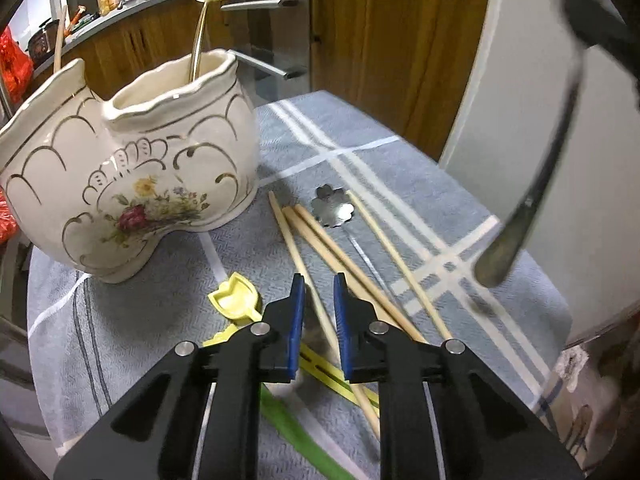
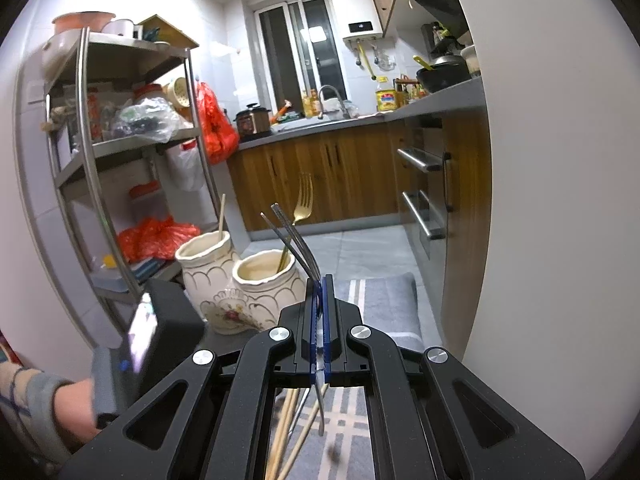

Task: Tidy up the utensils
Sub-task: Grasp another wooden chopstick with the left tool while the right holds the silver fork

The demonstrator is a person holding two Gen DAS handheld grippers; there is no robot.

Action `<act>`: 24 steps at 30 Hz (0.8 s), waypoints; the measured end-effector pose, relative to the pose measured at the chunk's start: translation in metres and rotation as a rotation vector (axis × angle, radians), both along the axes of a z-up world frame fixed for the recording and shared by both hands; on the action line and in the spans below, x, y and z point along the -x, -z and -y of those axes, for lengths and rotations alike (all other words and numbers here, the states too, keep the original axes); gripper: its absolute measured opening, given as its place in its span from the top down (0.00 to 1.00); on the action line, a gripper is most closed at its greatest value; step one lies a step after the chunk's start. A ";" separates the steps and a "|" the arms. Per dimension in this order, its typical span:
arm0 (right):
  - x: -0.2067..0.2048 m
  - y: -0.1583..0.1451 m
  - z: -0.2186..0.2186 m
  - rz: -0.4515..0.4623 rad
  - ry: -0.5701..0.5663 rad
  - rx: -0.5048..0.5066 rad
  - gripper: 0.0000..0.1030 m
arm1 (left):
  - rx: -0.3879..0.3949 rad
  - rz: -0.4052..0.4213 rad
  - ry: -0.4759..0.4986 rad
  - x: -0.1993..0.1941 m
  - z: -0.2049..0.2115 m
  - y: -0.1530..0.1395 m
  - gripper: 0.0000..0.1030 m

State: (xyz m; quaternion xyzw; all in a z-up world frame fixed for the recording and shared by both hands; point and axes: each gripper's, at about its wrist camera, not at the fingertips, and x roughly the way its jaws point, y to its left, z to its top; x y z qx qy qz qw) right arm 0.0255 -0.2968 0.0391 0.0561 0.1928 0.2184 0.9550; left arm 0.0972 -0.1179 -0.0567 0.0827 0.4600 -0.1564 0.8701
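Note:
A cream ceramic holder [image 1: 132, 184] with gold trim and flowers has two pockets. A gold fork [image 1: 204, 20] stands in its right pocket and one chopstick [image 1: 59, 40] in the left. Several wooden chopsticks [image 1: 332, 248], a flower-shaped metal spoon [image 1: 334, 206] and a yellow plastic spoon [image 1: 236, 300] lie on the grey striped cloth [image 1: 400, 160]. My left gripper [image 1: 318, 292] points down over them, jaws narrow, with one chopstick in the gap and untouched. My right gripper [image 2: 320, 292] is shut on a silver metal utensil [image 2: 292, 240], whose handle [image 1: 496, 264] hangs above the cloth.
A green strip [image 1: 296, 436] lies under the left gripper. A steel rack [image 2: 92, 152] with bags stands left of the table. Wooden cabinets [image 2: 320, 176] and a counter [image 2: 320, 124] are behind. A white wall [image 1: 540, 120] borders the table's right edge. A hand [image 2: 52, 412] holds the left gripper's body.

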 end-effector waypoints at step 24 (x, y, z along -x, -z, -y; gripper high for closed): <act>0.005 -0.015 -0.009 0.016 -0.026 0.000 0.97 | 0.210 0.282 0.032 0.044 -0.062 -0.070 0.96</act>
